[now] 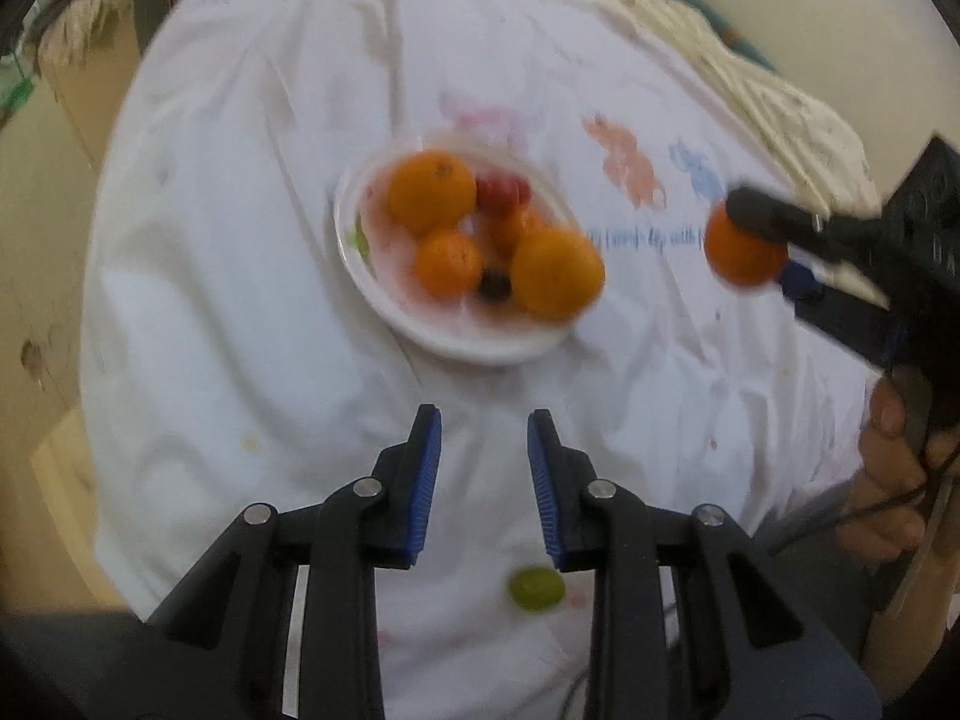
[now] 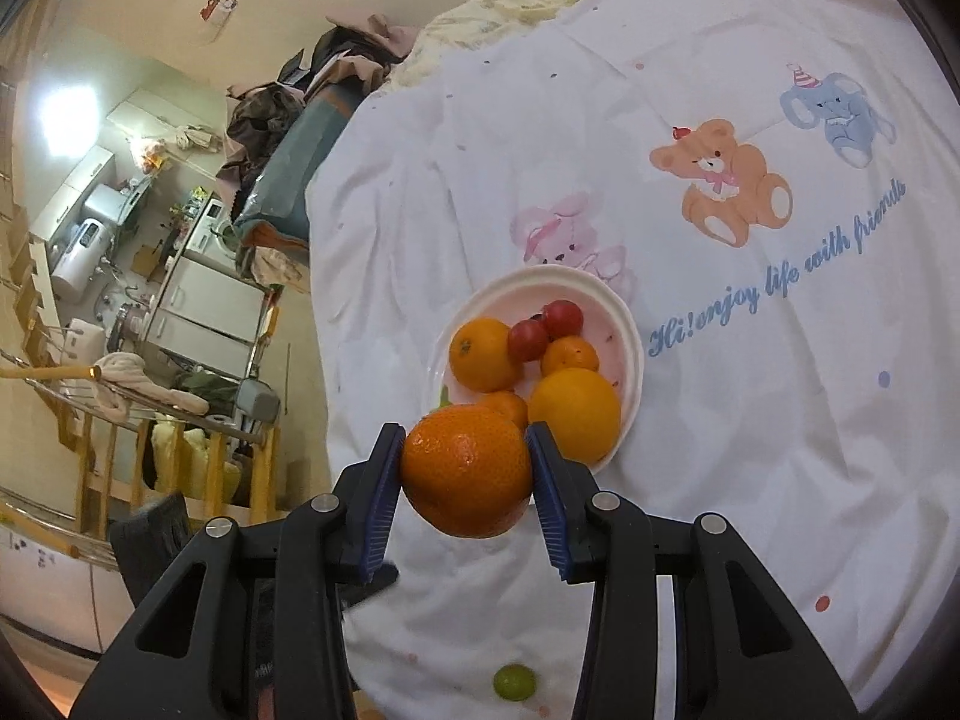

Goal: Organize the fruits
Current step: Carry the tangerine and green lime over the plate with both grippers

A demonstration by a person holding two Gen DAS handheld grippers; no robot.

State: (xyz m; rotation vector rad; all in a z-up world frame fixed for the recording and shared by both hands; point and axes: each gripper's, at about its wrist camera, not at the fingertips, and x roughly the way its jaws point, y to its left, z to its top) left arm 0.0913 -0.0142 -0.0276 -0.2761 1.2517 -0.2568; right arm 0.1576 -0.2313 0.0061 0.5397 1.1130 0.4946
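A white plate (image 1: 468,348) (image 2: 630,324) on the white printed cloth holds several oranges (image 1: 431,191) (image 2: 575,414), two red cherry tomatoes (image 2: 546,327) and a dark berry (image 1: 494,285). My right gripper (image 2: 465,438) (image 1: 756,228) is shut on an orange (image 2: 467,471) (image 1: 741,252), held in the air just off the plate's near rim. My left gripper (image 1: 485,420) hovers short of the plate, its blue pads a small gap apart with nothing between them. A green grape (image 1: 536,588) (image 2: 514,682) lies on the cloth near the front edge, below the left gripper.
The cloth (image 2: 750,450) carries bear and elephant prints and blue script. A person's hand (image 1: 894,480) grips the right tool's handle. Cream fringed bedding (image 1: 690,18) lies behind the cloth. Left of the cloth's edge is cluttered room furniture (image 2: 198,300) and a wooden rack (image 2: 120,468).
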